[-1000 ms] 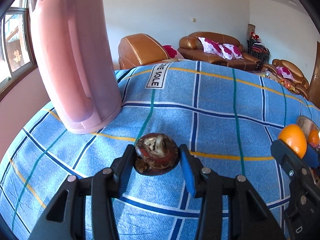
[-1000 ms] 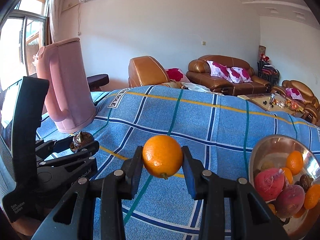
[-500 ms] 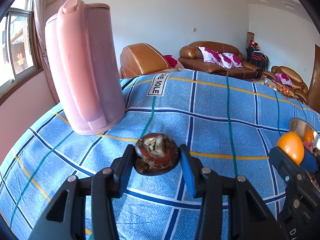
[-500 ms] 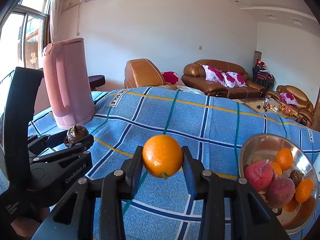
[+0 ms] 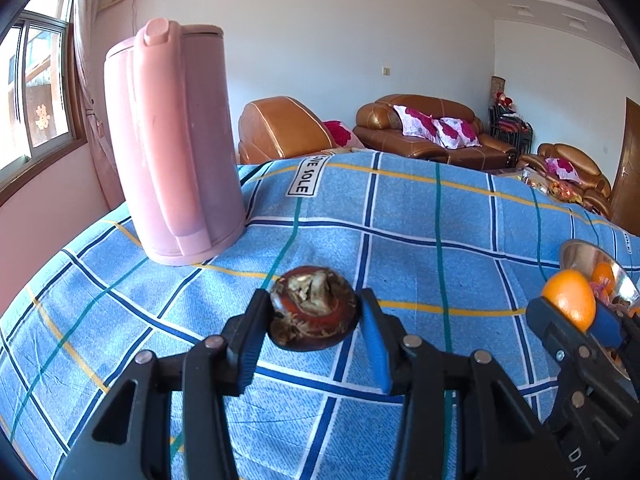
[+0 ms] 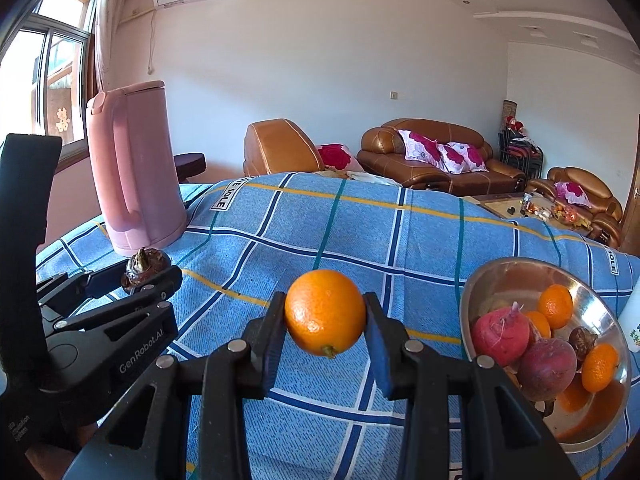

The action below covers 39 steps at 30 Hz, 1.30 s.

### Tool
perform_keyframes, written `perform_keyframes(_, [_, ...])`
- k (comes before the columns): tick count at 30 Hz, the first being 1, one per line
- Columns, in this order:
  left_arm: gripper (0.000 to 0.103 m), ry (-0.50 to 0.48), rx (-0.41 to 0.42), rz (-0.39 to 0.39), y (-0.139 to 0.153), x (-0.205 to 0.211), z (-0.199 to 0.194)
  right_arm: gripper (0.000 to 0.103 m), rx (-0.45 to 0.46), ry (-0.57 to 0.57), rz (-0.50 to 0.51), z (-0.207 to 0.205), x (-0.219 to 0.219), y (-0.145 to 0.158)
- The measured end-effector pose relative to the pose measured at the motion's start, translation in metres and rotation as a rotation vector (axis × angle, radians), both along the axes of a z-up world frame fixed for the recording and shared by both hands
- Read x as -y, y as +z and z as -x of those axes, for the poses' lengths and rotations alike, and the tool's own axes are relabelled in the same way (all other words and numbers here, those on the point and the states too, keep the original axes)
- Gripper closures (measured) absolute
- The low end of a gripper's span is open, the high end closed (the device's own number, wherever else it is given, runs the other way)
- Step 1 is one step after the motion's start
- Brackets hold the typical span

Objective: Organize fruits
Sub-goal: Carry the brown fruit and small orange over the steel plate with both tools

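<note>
My left gripper [image 5: 314,316] is shut on a dark brown water chestnut [image 5: 313,312], held above the blue checked cloth [image 5: 400,216]. In the right wrist view the same left gripper [image 6: 138,276] shows at the left with the chestnut [image 6: 144,266] in it. My right gripper [image 6: 325,314] is shut on an orange [image 6: 325,312], also off the cloth. The orange [image 5: 570,299] appears at the right edge of the left wrist view. A steel bowl [image 6: 496,276] at the right holds several oranges, reddish round fruits and a dark chestnut.
A tall pink kettle [image 5: 176,140] stands on the cloth at the back left. A white object [image 6: 634,320] sits just right of the bowl. Brown sofas [image 6: 432,156] and a low table [image 6: 520,206] lie beyond the cloth-covered table.
Both grippers have shifted across the table with their fruit still held; the kettle and the bowl now show further right and more of the bowl is in view.
</note>
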<state>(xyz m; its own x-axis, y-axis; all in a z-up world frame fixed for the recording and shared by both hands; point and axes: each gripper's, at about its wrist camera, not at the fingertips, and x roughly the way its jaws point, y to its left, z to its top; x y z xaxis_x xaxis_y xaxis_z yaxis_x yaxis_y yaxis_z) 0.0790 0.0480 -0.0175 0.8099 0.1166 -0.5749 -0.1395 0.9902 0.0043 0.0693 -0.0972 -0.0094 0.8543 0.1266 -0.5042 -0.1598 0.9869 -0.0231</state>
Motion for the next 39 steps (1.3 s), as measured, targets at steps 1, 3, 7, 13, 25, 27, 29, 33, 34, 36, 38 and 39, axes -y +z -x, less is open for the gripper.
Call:
perform_keyframes(1, [0.056,0.001,0.003,0.006,0.000,0.000,0.001,0.063,0.000,-0.003,0.000,0.001,0.001,0.000])
perform_keyframes(3, [0.056,-0.002,0.007,0.017,0.000,0.000,0.004,0.063,0.000,-0.008,-0.001,0.003,0.004,0.000])
perform_keyframes(7, [0.056,-0.014,0.015,0.017,0.001,0.005,0.007,0.063,0.002,-0.020,0.001,0.006,0.007,0.000])
perform_keyframes(13, [0.056,-0.026,0.029,0.010,0.003,0.014,0.012,0.063,0.005,-0.038,0.002,0.012,0.015,0.001])
perform_keyframes(25, [0.056,-0.066,0.038,0.006,0.004,0.031,0.022,0.063,0.016,-0.073,0.018,0.023,0.027,0.002])
perform_keyframes(27, [0.056,-0.073,0.041,0.001,0.004,0.035,0.023,0.063,0.014,-0.080,0.016,0.024,0.031,0.002])
perform_keyframes(29, [0.056,-0.077,0.044,-0.002,0.005,0.038,0.025,0.063,0.013,-0.087,0.015,0.024,0.034,0.003])
perform_keyframes(33, [0.056,-0.084,0.048,0.001,0.005,0.044,0.028,0.063,0.012,-0.096,0.015,0.027,0.039,0.003])
perform_keyframes(34, [0.056,-0.087,0.048,0.001,0.005,0.046,0.029,0.063,0.012,-0.099,0.016,0.028,0.041,0.003])
perform_keyframes(36, [0.056,-0.096,0.050,-0.002,0.005,0.049,0.030,0.063,0.013,-0.105,0.018,0.029,0.043,0.003])
perform_keyframes(38, [0.056,-0.102,0.053,-0.006,0.006,0.055,0.032,0.063,0.014,-0.110,0.018,0.031,0.046,0.003])
perform_keyframes(39, [0.056,-0.106,0.054,-0.005,0.006,0.056,0.032,0.063,0.014,-0.113,0.017,0.032,0.048,0.004])
